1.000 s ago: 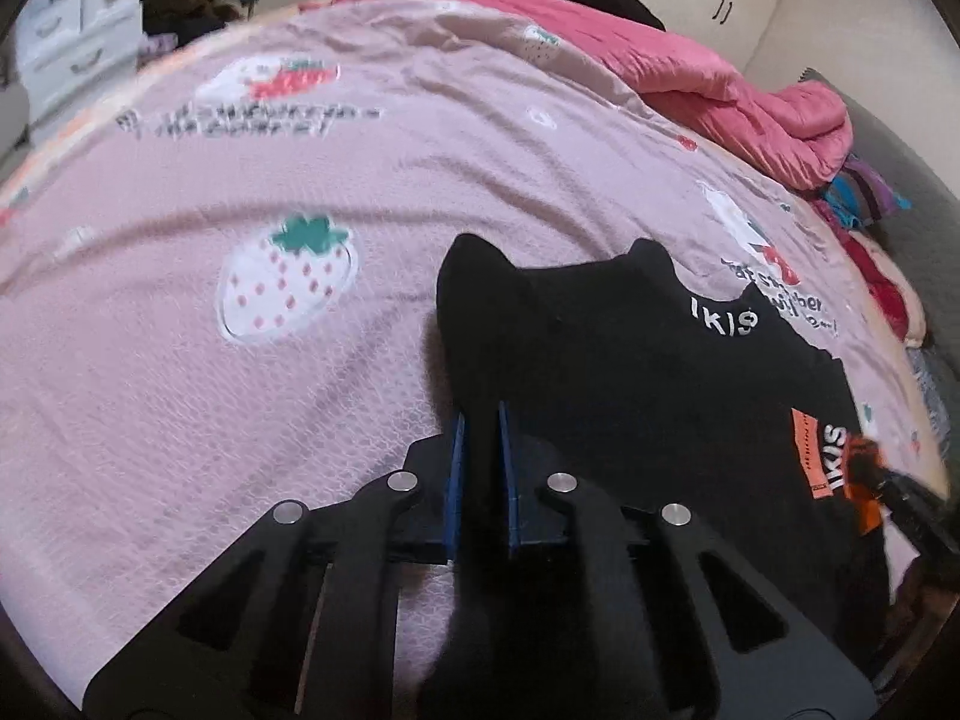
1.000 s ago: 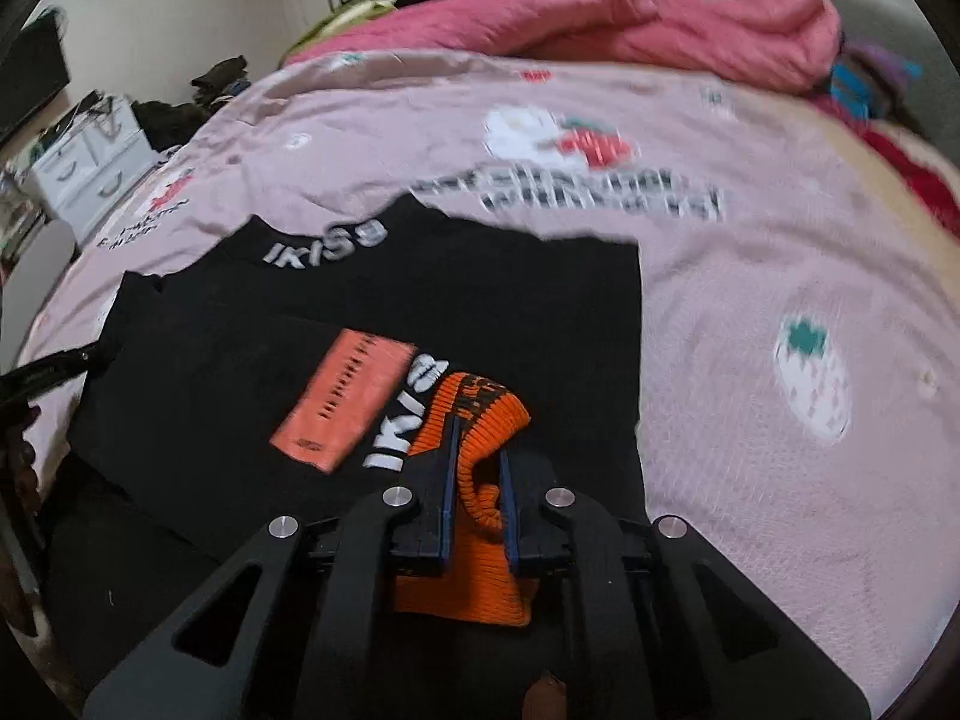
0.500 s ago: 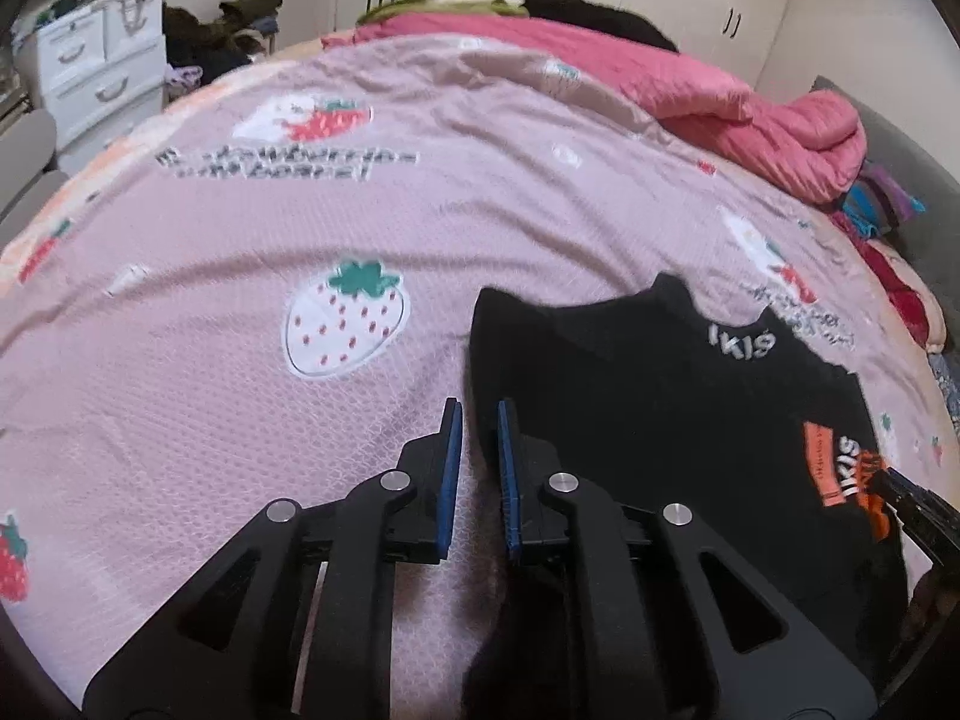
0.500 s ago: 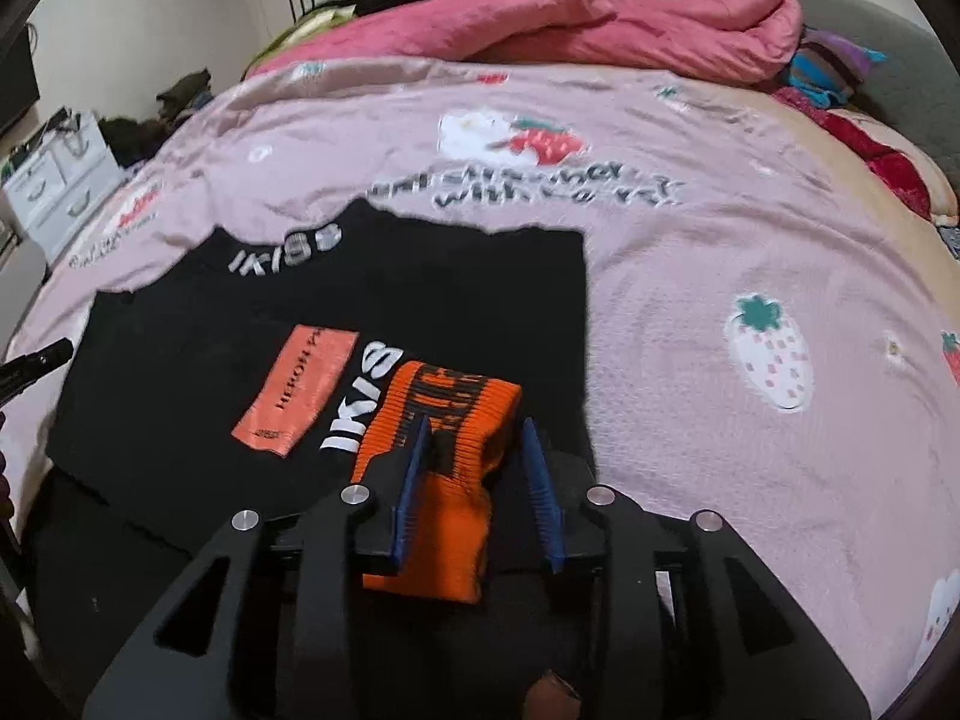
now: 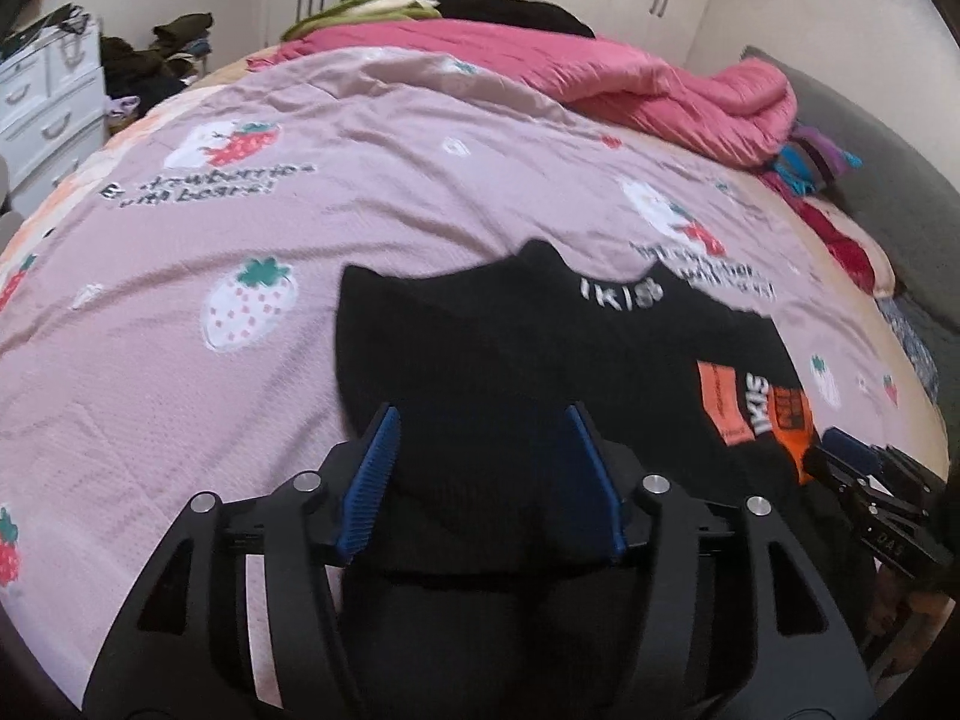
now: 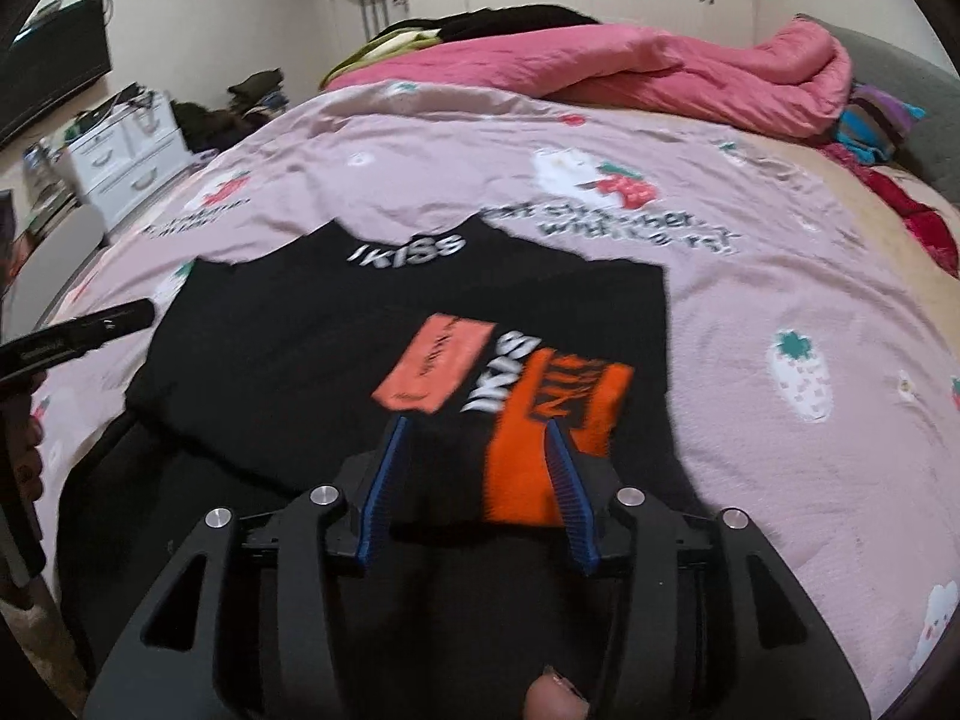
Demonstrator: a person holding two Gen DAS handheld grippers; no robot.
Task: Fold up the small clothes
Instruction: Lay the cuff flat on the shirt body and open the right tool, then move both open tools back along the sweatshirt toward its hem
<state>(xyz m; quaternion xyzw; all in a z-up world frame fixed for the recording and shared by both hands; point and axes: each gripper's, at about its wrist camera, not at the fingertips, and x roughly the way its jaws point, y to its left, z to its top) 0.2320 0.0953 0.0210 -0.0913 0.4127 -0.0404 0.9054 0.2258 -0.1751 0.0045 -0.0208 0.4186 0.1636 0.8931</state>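
The small black knitted top with white letters and orange patches (image 6: 336,360) lies flat on the near part of the big pink bedspread with strawberry pictures (image 5: 372,180). Its near edge has been folded over, so the orange knitted cuff with black marks (image 6: 558,414) now sits on top of the black cloth, on the right side.

A second ago both tools were pinched tight — the left one on the black edge, the right one on the orange cuff. Now both have let go. The left gripper (image 5: 480,468) has its blue pads (image 5: 375,474) spread apart and its jaws are opening; the black cloth shows between them, but the pads do not press on it. The right gripper (image 6: 477,480) is the same: its jaws are opening, and the orange cuff sits in the gap without being squeezed. Both tools have also pulled back a little toward the near side.

This looks like one fold is done and the top has been set down. It is not a small neat bundle yet — so I think the next step is to grab another edge and fold again.

Far away lies a rumpled bright pink quilt (image 6: 660,72).
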